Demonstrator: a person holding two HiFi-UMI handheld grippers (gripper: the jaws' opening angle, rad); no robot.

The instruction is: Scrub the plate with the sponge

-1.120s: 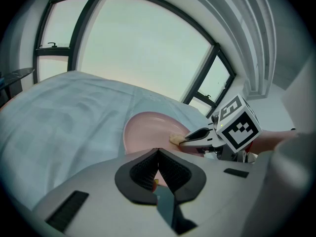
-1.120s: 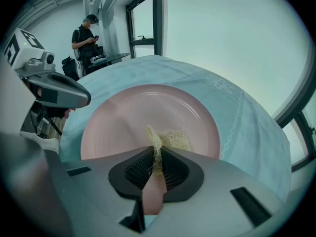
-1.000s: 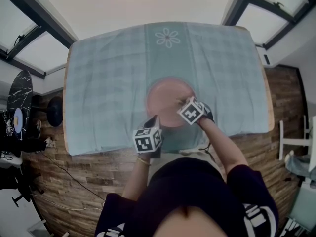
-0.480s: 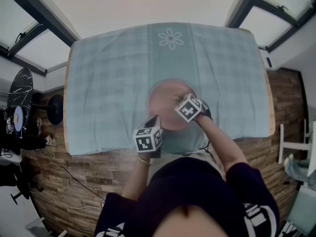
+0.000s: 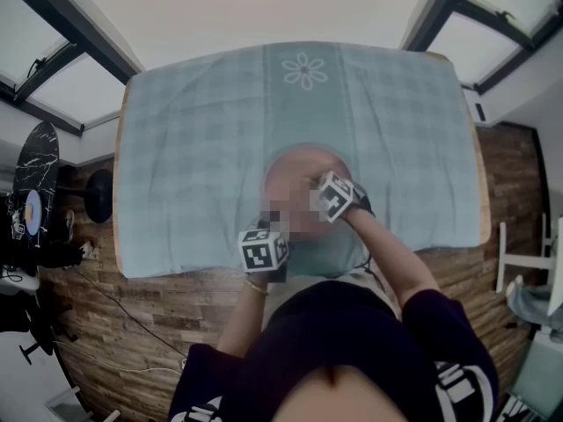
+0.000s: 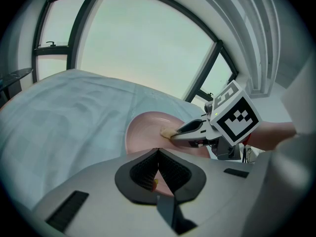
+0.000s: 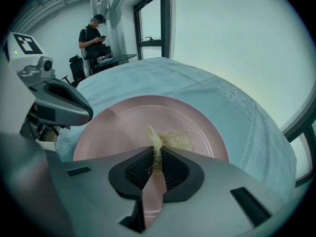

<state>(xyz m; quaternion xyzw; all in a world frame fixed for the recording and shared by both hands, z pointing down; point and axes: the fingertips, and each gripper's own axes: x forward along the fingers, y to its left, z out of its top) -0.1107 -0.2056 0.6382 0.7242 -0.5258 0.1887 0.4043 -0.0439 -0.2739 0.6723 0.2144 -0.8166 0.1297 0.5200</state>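
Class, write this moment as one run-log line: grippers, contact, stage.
left gripper shut on plate rim | right gripper shut on sponge | sponge on plate | stage: scrubbing

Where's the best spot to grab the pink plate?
Pinch the plate at its near rim, coming from the person's side. It lies flat on the tablecloth, so only the thin edge fits between jaws. The left hand-held gripper grips there, away from the sponge in the right hand-held gripper.
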